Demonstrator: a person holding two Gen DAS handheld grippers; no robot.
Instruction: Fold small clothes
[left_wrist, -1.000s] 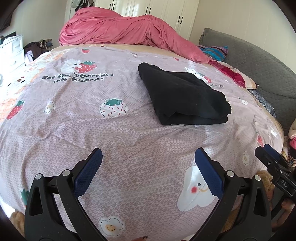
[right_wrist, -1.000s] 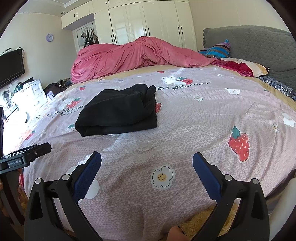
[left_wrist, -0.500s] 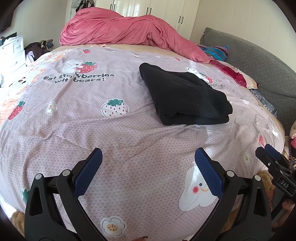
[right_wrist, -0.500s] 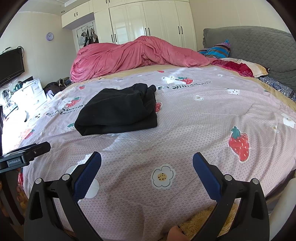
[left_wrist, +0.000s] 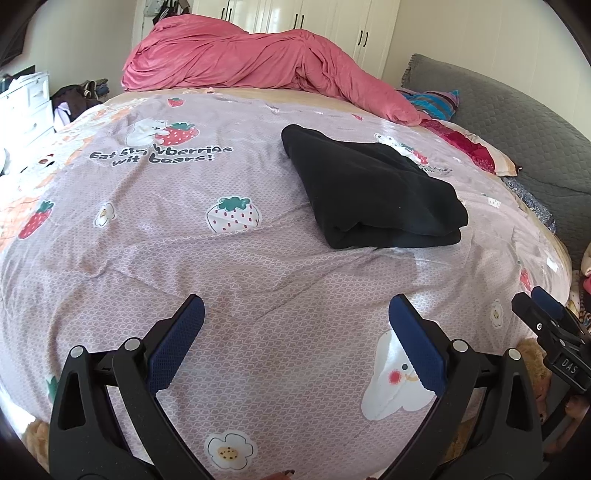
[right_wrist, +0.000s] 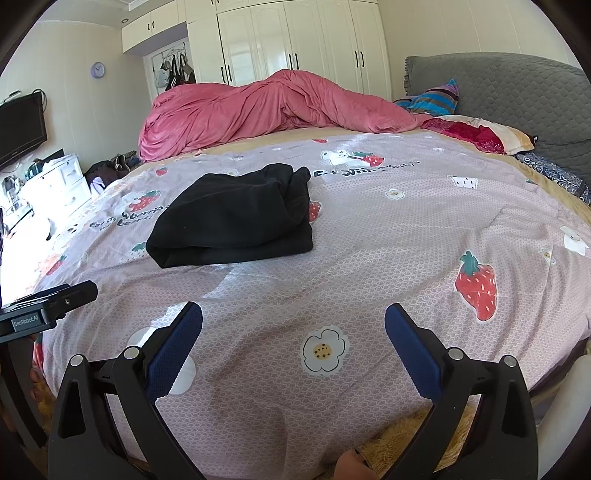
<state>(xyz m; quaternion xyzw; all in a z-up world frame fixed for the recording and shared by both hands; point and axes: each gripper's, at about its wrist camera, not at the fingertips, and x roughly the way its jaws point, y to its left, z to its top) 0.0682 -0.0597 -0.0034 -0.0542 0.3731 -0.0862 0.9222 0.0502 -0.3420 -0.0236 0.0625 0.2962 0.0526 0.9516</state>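
On the bed's pink strawberry-print sheet (left_wrist: 229, 280), a black garment (left_wrist: 373, 195) lies folded into a compact, thick bundle, its doubled edge facing the person and its looser end pointing toward the heaped pink duvet (left_wrist: 258, 55) at the far side. It sits on a flat, open stretch of sheet, well apart from the duvet and from the pillows (right_wrist: 476, 133) near the grey headboard (right_wrist: 517, 96), probably because folding wants a smooth area where cloth can be spread and creased without snagging on other bedding.

Both tongs hang back near the bed's near edge, well short of the garment. The left tongs (left_wrist: 295, 332) are released, blue pads spread wide with nothing between them; the right tongs (right_wrist: 293, 336) are likewise spread and empty. In the left view the right tool shows at the right margin, and in the right view the left tool shows at the left margin, so the two are held side by side, facing the bundle from slightly different angles. That stance suits either a fresh reach for both near corners or a pause after letting go.

Judging by the tidy layered shape, the fold looks largely done; whether another halving is intended cannot be told. The thick, soft fabric would likely sag if lifted by only one corner.
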